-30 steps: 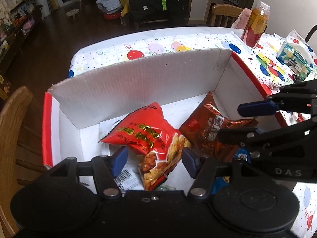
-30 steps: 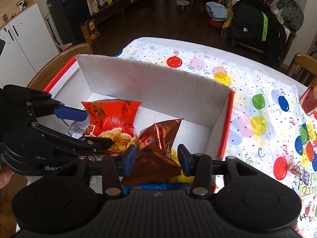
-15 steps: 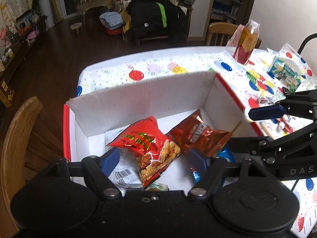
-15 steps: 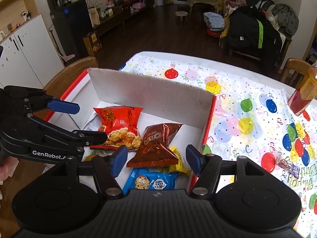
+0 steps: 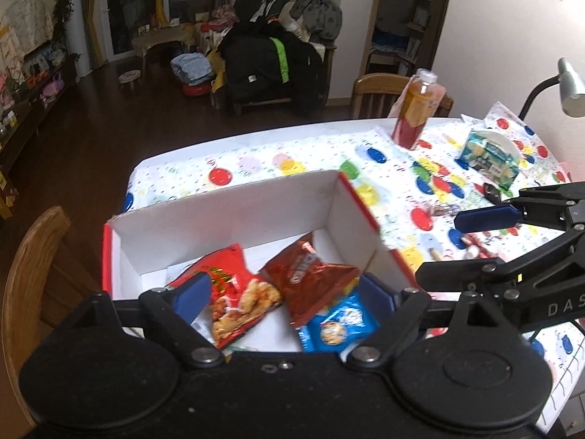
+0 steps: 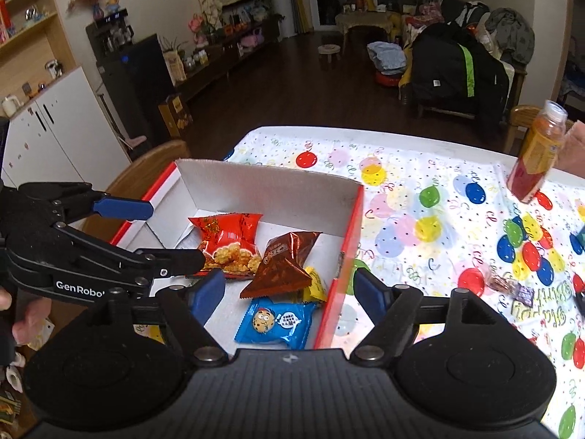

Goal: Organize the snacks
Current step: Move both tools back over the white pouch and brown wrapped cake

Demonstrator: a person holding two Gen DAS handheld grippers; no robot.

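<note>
One yellow packet (image 6: 317,285) half hidden under brown packet (image 6: 283,263), box (image 6: 278,192)

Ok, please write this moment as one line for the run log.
left gripper: open, empty | right gripper: open, empty | box: red bag, brown bag, blue cookie pack inside | bottle: on table

1. Setting: a lived-in home, with open living and dining space on a dark wooden floor (image 6: 292,84).
2. Dining area: a counter under a balloon-print party cloth (image 6: 420,197), wooden chairs (image 5: 380,93) around it, a drink bottle (image 5: 415,111) on top.
3. Living area: a low table (image 6: 362,22), a small stool (image 6: 329,50), piled bags and clothes (image 6: 457,62).
4. Storage: white cabinets (image 6: 55,135), a long shelf of toys and ornaments (image 6: 234,34).
</note>
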